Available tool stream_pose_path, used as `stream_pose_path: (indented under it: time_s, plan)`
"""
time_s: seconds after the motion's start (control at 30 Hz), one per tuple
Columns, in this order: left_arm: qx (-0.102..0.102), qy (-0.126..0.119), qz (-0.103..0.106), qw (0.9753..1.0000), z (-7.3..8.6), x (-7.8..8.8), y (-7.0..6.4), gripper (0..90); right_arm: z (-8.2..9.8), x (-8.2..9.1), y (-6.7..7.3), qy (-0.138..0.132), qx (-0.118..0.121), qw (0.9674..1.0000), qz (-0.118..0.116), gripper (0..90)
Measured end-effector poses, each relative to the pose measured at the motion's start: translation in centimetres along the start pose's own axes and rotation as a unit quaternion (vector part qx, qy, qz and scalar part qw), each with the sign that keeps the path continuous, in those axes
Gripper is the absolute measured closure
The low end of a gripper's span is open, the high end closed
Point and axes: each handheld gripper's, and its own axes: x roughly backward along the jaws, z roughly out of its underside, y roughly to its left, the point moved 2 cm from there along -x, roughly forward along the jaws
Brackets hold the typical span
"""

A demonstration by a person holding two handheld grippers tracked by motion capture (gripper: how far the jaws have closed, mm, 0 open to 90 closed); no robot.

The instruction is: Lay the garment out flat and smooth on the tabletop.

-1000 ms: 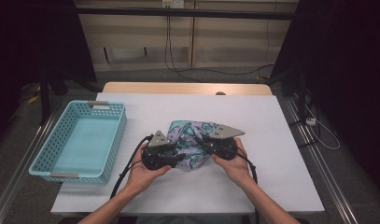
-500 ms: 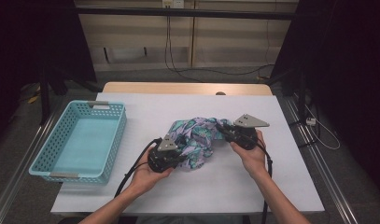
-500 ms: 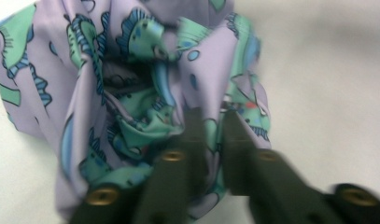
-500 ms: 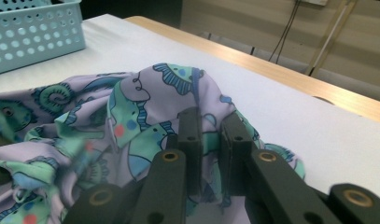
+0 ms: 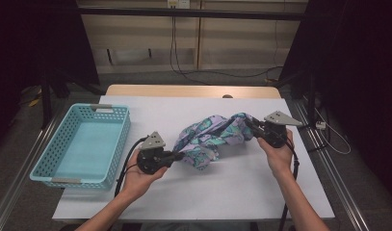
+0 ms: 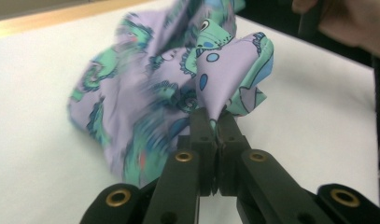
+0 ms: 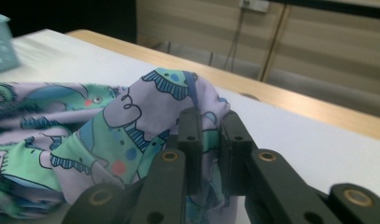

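Observation:
A lilac cloth [image 5: 208, 137] printed with green and blue cartoon figures lies bunched in the middle of the white table [image 5: 208, 192]. My left gripper [image 5: 181, 155] holds its near left corner. In the left gripper view its jaws [image 6: 217, 122] have just been closing and now pinch a fold of the cloth [image 6: 155, 84]. My right gripper [image 5: 249, 126] is shut on the far right end of the cloth. In the right gripper view the fabric [image 7: 108, 135] is pressed between the gripper's [image 7: 210, 126] jaws. The cloth stretches slack between the two grippers.
A light blue perforated basket [image 5: 124, 134] stands at the table's left side. A wooden strip [image 5: 184, 90] runs along the far edge. Bare white table lies in front of and to the right of the cloth. The other hand [image 6: 346, 23] shows at the top right of the left gripper view.
The right gripper has moved right and away with its end of the cloth, drawing the bundle out longer. The left gripper's jaws have shut on the near corner.

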Motion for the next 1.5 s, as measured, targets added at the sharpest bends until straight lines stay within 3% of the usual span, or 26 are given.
stream_pose_path:
  time_s: [0.1, 0.17, 0.33, 0.47, 0.6, 0.73, 0.83, 0.93, 1.13, 1.27, 1.33, 1.43, 1.5]
  plan:
    - [-0.001, 0.0, -0.009, 1.0, 0.2, 0.3, 0.5, 88.6, 1.3, -0.5, -1.0, 0.023, -0.003, 0.9996, 0.013, 81.6]
    - [-0.004, 0.013, 0.002, 0.9999, 0.6, 0.0, 0.7, 88.3, 2.1, -0.9, -1.4, 0.039, -0.008, 0.9992, 0.011, 80.8]
    - [-0.009, 0.023, 0.009, 0.9997, 1.0, -0.6, 0.3, 84.8, 3.1, -1.6, -1.2, 0.068, -0.005, 0.9976, 0.009, 70.3]
    - [0.001, 0.006, 0.011, 0.9999, 0.8, -0.2, 0.6, 73.7, 2.7, -1.2, -1.0, 0.056, -0.008, 0.9983, 0.014, 59.2]
    - [0.02, -0.025, 0.016, 0.9994, 0.5, 0.4, 1.3, 59.2, 2.3, -0.4, -0.7, 0.043, -0.008, 0.999, 0.01, 55.5]
    - [0.041, -0.037, -0.001, 0.9985, 0.4, 0.7, 2.0, 52.8, 1.8, -0.1, 0.4, 0.036, 0.0, 0.9993, -0.008, 54.3]
    - [0.048, -0.03, -0.025, 0.9981, 0.3, 0.6, 2.5, 53.9, 1.5, -0.2, 1.6, 0.035, 0.01, 0.999, -0.026, 56.8]
    - [0.048, -0.025, -0.032, 0.998, 0.2, 0.4, 2.8, 55.1, 1.6, -0.8, 3.0, 0.042, 0.021, 0.9976, -0.051, 60.6]
    - [0.034, 0.008, -0.053, 0.998, -0.2, -2.2, 3.5, 54.3, 2.2, -2.8, 5.9, 0.072, 0.038, 0.992, -0.097, 65.6]
    - [0.006, 0.049, -0.068, 0.9964, 0.3, -4.5, 3.2, 43.4, 2.7, -4.4, 8.2, 0.093, 0.055, 0.9861, -0.126, 58.2]
    - [-0.016, 0.078, -0.062, 0.9949, 1.0, -5.5, 2.8, 34.9, 2.9, -5.0, 9.2, 0.1, 0.062, 0.9831, -0.14, 54.6]
    - [-0.055, 0.111, -0.064, 0.9902, 1.7, -6.4, 2.1, 27.5, 3.2, -5.7, 10.5, 0.112, 0.074, 0.9791, -0.153, 46.9]
    - [-0.054, 0.128, -0.062, 0.9884, 2.1, -6.7, 2.0, 23.1, 3.5, -6.2, 10.9, 0.122, 0.079, 0.9772, -0.155, 41.9]
